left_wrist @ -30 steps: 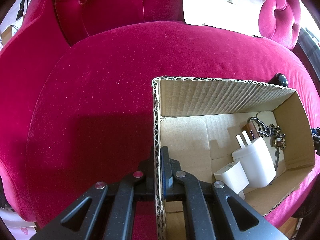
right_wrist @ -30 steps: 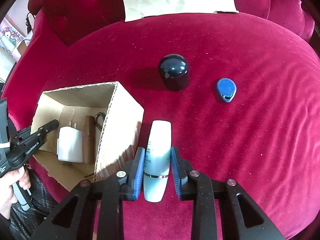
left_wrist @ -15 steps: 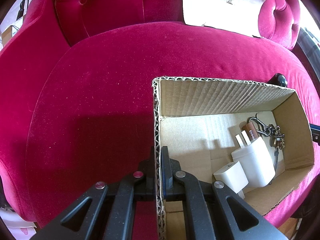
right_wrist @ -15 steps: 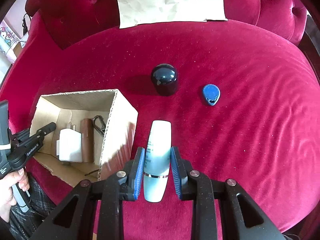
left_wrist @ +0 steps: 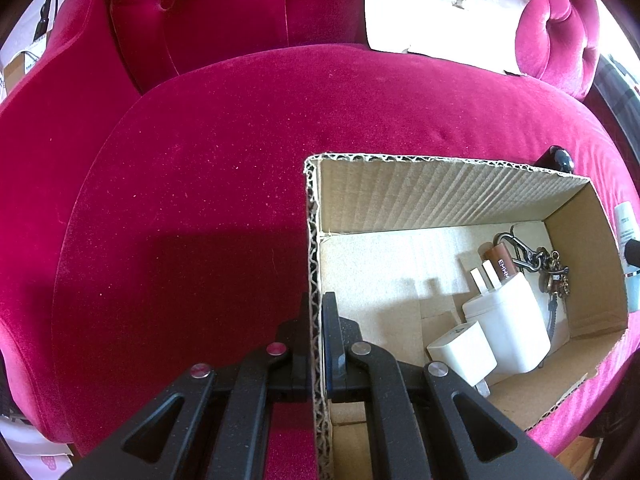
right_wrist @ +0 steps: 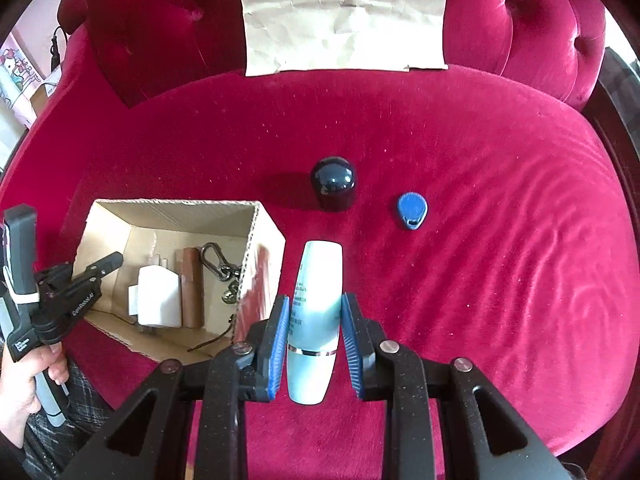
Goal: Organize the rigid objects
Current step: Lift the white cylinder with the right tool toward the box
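Observation:
An open cardboard box sits on the red velvet seat. My left gripper is shut on the box's near left wall. Inside lie two white chargers, a brown battery and a key ring with carabiner. My right gripper is shut on a pale blue tube, lifted above the seat just right of the box. The tube's tip shows at the left wrist view's right edge. A dark blue cap and a blue key fob rest farther back.
Crumpled paper leans on the tufted backrest. A hand grips the left tool's handle at lower left. Wooden chair frame runs along the right. Bare velvet spreads right of the tube.
My right gripper has risen with the tube, so the box, cap and fob look smaller and farther. The tube's tip has come into the left wrist view. The left gripper has stayed put.

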`<state>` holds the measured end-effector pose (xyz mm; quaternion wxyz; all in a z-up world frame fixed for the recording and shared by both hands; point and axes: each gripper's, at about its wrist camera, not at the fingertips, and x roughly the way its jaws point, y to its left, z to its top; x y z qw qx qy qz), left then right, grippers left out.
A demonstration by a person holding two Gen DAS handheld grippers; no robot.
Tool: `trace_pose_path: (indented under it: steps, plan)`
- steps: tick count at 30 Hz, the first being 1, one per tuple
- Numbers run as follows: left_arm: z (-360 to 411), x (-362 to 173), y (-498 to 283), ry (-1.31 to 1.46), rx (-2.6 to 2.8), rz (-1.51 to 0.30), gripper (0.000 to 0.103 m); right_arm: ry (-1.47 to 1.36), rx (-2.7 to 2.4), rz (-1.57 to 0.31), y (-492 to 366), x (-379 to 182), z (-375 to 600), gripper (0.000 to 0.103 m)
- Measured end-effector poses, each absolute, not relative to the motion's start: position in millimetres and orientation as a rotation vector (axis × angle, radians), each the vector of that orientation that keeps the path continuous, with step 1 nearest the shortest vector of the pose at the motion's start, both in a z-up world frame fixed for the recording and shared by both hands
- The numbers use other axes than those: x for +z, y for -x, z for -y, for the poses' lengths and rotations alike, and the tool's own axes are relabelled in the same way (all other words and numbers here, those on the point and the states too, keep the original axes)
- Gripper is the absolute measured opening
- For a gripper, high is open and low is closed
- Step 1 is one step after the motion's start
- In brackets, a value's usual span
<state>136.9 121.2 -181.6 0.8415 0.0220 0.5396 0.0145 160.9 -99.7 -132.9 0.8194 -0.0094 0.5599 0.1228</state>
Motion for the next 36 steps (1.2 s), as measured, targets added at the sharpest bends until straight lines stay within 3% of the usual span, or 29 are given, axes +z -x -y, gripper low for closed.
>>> trace_pose_path:
  steps: [36]
  plan:
    - [-124,-182,-138,-0.032,0.029,-1.142,0.003,0.147,0.259,-1.135,-149,-77,46,0.027]
